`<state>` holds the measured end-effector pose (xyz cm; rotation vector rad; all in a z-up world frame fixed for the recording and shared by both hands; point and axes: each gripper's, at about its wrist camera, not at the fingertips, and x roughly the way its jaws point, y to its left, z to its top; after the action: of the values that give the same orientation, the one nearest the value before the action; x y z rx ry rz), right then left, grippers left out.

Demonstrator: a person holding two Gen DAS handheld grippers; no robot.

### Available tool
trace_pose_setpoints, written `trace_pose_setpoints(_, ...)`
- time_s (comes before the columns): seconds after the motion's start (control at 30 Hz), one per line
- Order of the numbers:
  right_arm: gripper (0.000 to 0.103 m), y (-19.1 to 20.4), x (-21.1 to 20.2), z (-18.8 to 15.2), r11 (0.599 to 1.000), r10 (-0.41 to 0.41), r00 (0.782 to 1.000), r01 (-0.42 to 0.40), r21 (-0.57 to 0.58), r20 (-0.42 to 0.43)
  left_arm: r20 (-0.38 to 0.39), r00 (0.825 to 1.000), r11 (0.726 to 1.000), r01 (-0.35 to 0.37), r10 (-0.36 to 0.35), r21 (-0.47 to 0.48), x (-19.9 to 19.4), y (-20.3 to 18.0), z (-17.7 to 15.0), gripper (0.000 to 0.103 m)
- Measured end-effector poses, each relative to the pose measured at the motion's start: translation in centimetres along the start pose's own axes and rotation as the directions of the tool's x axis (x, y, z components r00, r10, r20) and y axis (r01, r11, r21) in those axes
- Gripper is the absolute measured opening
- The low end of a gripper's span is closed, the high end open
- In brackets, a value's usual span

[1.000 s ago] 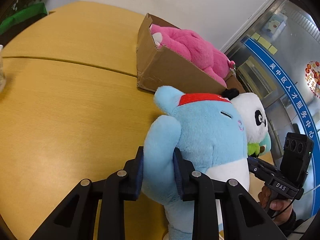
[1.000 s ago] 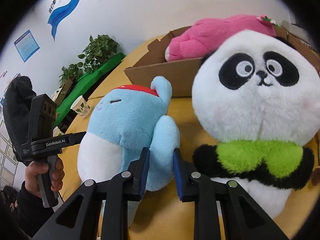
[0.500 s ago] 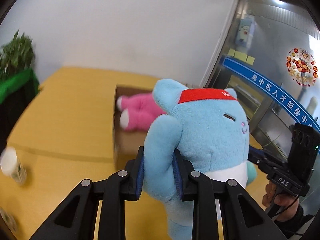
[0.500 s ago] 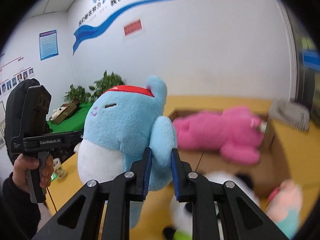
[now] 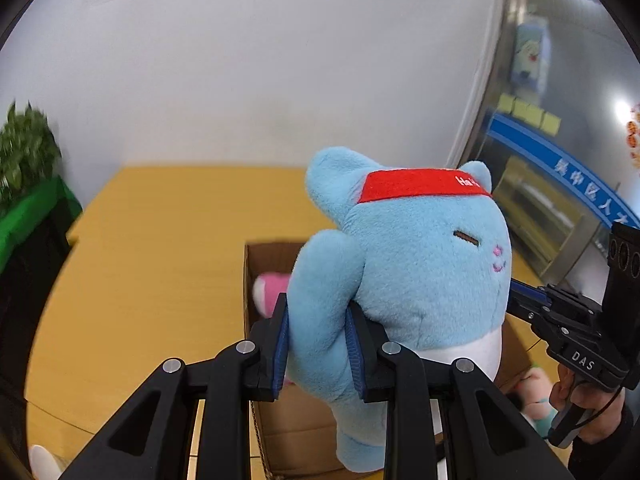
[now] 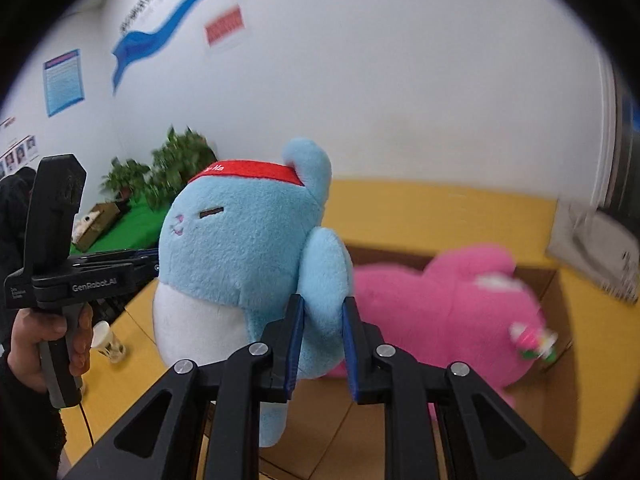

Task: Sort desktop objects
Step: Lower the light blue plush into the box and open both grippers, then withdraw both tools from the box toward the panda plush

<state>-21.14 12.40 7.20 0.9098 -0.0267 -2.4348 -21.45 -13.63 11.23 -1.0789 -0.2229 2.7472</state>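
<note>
A blue plush toy (image 5: 408, 264) with a red headband hangs in the air between both grippers. My left gripper (image 5: 318, 344) is shut on one of its arms. My right gripper (image 6: 322, 338) is shut on its other arm (image 6: 326, 280). The plush (image 6: 236, 248) is held over the open cardboard box (image 5: 256, 280). A pink plush (image 6: 448, 312) lies inside the box (image 6: 560, 312); in the left wrist view only its foot (image 5: 270, 290) shows.
The box stands on a yellow wooden table (image 5: 152, 264). A small white cup (image 6: 106, 340) stands on the table at the left. Another plush (image 5: 536, 396) lies beside the box. Green plants (image 6: 176, 172) and a green cloth are beyond the table.
Both grippers have lifted the blue plush off the table and carried it over the box. The panda plush has dropped out of view.
</note>
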Motion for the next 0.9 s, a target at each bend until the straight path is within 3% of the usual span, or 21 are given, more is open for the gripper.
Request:
trace_pose_setpoints(0.13, 0.017, -1.6, 5.0, -2.6, 0.999, 0.011, 0.986, -0.005, 0.038, -0.167, -0.16, 0.987, 0.999, -0.032, 0.029, -0.02, 7.1, 2.4, -2.7, 0.026)
trace_pose_setpoints(0.23, 0.005, -2.1, 6.3, -3.0, 0.997, 0.058, 0.971, -0.045, 0.059, -0.231, -0.206, 0.978, 0.998, -0.05, 0.044, -0.023, 9.1, 3.4, -4.0, 0.025)
trace_pose_setpoints(0.37, 0.005, -0.1, 8.7, -3.8, 0.998, 0.059, 0.93, -0.062, 0.003, -0.362, -0.221, 0.974, 0.999, -0.05, 0.046, -0.017, 9.3, 3.7, -4.2, 0.025)
trace_pose_setpoints(0.53, 0.006, 0.4, 7.3, -3.3, 0.999, 0.041, 0.948, -0.047, -0.012, -0.316, -0.252, 0.964, 0.996, -0.089, 0.084, -0.007, 9.7, 3.4, -4.2, 0.028)
trace_pose_setpoints(0.57, 0.017, 0.1, 7.0, -3.3, 0.999, 0.035, 0.949, -0.04, -0.008, -0.313, -0.249, 0.965, 0.996, -0.084, 0.077, -0.014, 9.5, 3.4, -4.2, 0.03)
trace_pose_setpoints(0.6, 0.042, -0.3, 6.7, -3.3, 0.999, 0.035, 0.948, -0.037, 0.0, -0.316, -0.241, 0.968, 0.997, -0.072, 0.064, -0.025, 9.2, 3.6, -4.2, 0.031)
trace_pose_setpoints(0.67, 0.071, -1.4, 6.2, -3.3, 0.999, 0.033, 0.949, -0.026, 0.026, -0.312, -0.223, 0.974, 0.997, -0.056, 0.044, -0.049, 8.4, 3.4, -4.4, 0.032)
trace_pose_setpoints(0.73, 0.072, -2.6, 6.0, -3.2, 0.998, 0.046, 0.948, -0.028, 0.064, -0.314, -0.178, 0.982, 0.996, -0.071, 0.061, -0.047, 7.1, 3.0, -3.9, 0.034)
trace_pose_setpoints(0.8, 0.072, -3.4, 6.3, -3.1, 0.996, 0.055, 0.945, -0.028, 0.088, -0.322, -0.098, 0.99, 0.995, -0.102, 0.099, -0.022, 5.2, 2.6, -3.4, 0.066)
trace_pose_setpoints(0.87, 0.072, -3.6, 7.5, -3.3, 0.996, 0.051, 0.931, -0.021, 0.085, -0.36, -0.029, 0.994, 0.995, -0.103, 0.103, -0.001, 3.9, 1.8, -2.8, 0.081)
trace_pose_setpoints(0.9, 0.069, -3.3, 8.3, -3.6, 0.996, 0.059, 0.918, -0.03, 0.08, -0.392, -0.018, 0.995, 0.995, -0.1, 0.1, 0.013, 3.8, 1.2, -2.6, 0.082)
